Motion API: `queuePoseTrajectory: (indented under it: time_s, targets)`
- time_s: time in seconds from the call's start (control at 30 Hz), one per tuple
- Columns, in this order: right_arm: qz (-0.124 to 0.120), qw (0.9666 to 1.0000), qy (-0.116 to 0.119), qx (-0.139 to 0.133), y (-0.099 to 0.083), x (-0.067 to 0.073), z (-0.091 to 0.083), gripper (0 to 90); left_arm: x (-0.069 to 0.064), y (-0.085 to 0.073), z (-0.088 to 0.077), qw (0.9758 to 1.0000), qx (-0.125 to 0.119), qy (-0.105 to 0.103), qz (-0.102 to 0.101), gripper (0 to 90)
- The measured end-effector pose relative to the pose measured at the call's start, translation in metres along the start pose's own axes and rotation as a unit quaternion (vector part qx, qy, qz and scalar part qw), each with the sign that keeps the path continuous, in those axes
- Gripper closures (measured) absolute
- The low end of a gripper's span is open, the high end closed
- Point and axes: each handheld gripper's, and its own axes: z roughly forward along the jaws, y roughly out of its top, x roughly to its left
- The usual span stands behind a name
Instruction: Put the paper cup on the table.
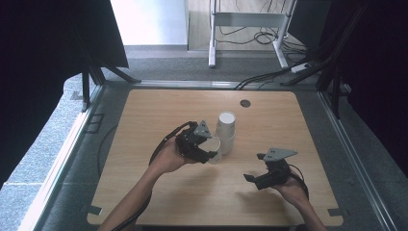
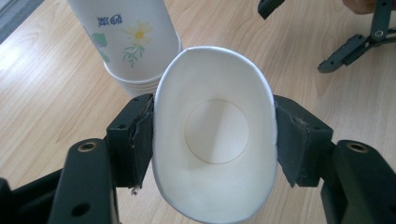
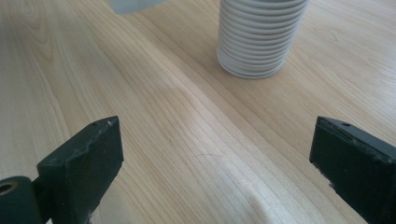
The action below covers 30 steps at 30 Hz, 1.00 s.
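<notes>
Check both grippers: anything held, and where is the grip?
Left gripper holds a single paper cup by its side walls near the rim, squeezing the mouth into an oval. Right gripper is open and holds nothing.

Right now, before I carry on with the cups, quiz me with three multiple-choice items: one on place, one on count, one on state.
1. Where is the stack of cups?
A. near the table's middle
B. on the floor
C. at the table's near right corner

2. How many cups does the left gripper hold?
A. none
B. one
C. three

3. How do the right gripper's jaws stand?
A. shut on a cup
B. shut on nothing
C. open, nothing between

Answers:
1. A, the stack stands mid-table beside the left gripper.
2. B, a single white cup is squeezed oval between its jaws.
3. C, bare table shows between them.
</notes>
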Motion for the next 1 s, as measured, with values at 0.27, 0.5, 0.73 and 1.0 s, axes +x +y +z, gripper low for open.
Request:
queuePoseTrajectory:
  time_s: [0.27, 0.5, 0.73, 1.0]
  targets:
    - [0.007, 0.9999, -0.014, -0.003, -0.004, -0.002, -0.001, 2.8, 0.005, -0.001, 0.0, 0.9998, 0.015, 0.015, -0.001, 34.9]
    - [0.011, 0.9997, -0.02, -0.007, -0.006, -0.003, -0.001, 2.5, 0.011, -0.004, -0.001, 0.9992, 0.026, 0.03, -0.007, 34.9]
    - [0.012, 0.9995, -0.027, -0.006, -0.008, -0.004, 0.0, 2.4, 0.017, -0.007, -0.003, 0.998, 0.038, 0.049, -0.014, 34.9]
    - [0.013, 0.9993, -0.035, 0.001, -0.01, -0.006, 0.001, 2.6, 0.027, -0.013, -0.005, 0.9961, 0.048, 0.069, -0.027, 35.0]
